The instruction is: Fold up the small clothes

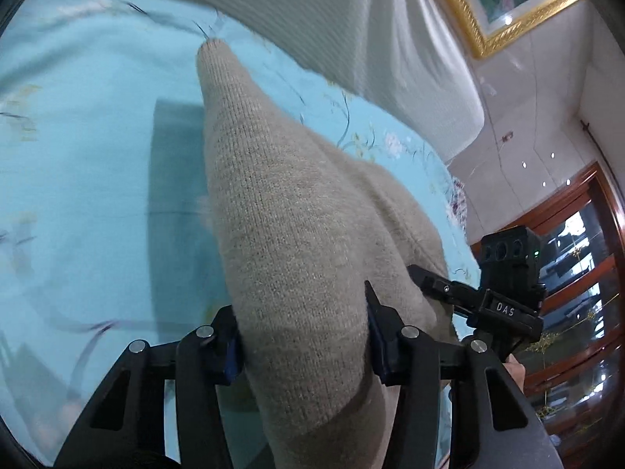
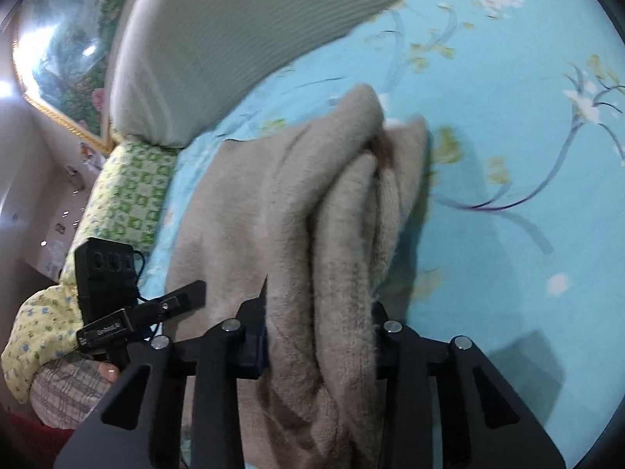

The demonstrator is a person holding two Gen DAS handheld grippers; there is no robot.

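Turquoise bedsheet [image 1: 78, 195] under beige knit garment [image 1: 281, 234] between both grippers' jaws.

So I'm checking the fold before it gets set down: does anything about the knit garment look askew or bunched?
Yes. In the right claw the beige knit garment is gathered into several uneven rolls rather than one flat fold. In the left claw it hangs as a smooth single drape over the blue floral bedsheet.

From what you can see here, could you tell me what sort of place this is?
Probably a bedroom: a floral sheet spread like a bed, a white pillow against the wall, and a gilt-framed picture above.
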